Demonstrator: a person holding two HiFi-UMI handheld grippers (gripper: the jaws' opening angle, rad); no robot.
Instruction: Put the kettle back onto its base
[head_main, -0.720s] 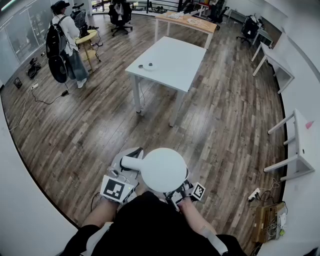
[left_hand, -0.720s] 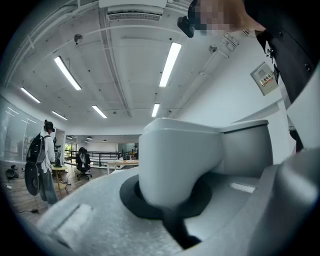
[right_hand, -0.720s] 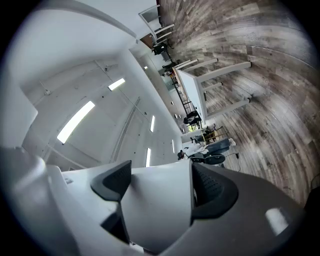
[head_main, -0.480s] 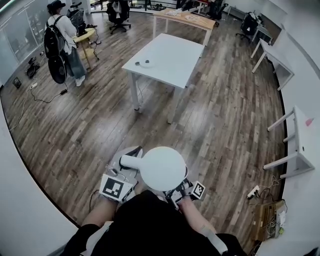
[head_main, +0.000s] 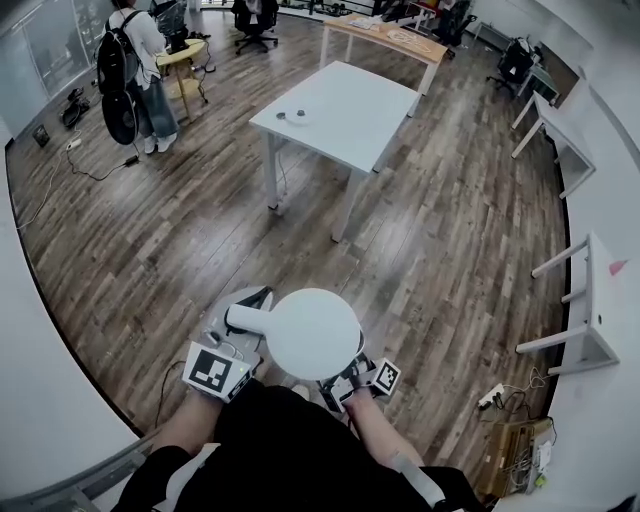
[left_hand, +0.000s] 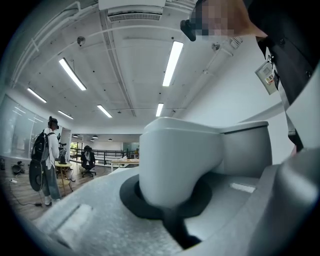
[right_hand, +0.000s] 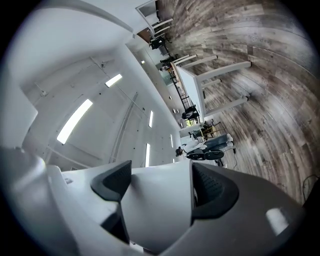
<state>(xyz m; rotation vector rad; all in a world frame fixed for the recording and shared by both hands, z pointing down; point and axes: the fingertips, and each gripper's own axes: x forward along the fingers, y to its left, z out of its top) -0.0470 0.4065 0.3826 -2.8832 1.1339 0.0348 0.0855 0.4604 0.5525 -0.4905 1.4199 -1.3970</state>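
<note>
Left gripper (left_hand: 171, 200) is clamping the kettle's handle (left_hand: 175, 160). In the left gripper view its two dark pads (left_hand: 131, 196) are sitting against either side of the white handle, with no gap showing. Right gripper (right_hand: 157, 195) is also gripping the kettle (head_main: 313, 333). In the right gripper view its jaws are standing wide, and both dark pads are pressing on opposite sides of a broad white part of the kettle.

In the head view the kettle is hanging in the air in front of the person's body, over the wooden floor (head_main: 170, 230), and is showing its round white top. The handle is pointing to the view's left, toward the left gripper. The right gripper is reaching in under the kettle's near right edge, so its jaws are lying out of sight in that view. Only its marker cube (head_main: 385, 377) and part of its body are showing there.

The base (head_main: 299, 116), a low round white disc, is lying on the white table (head_main: 350, 100), well apart from the kettle across a stretch of floor. A small dark item (head_main: 281, 114) is lying just beside the disc and is too small to identify. A person with a backpack (head_main: 135, 60) is standing at the far left.
</note>
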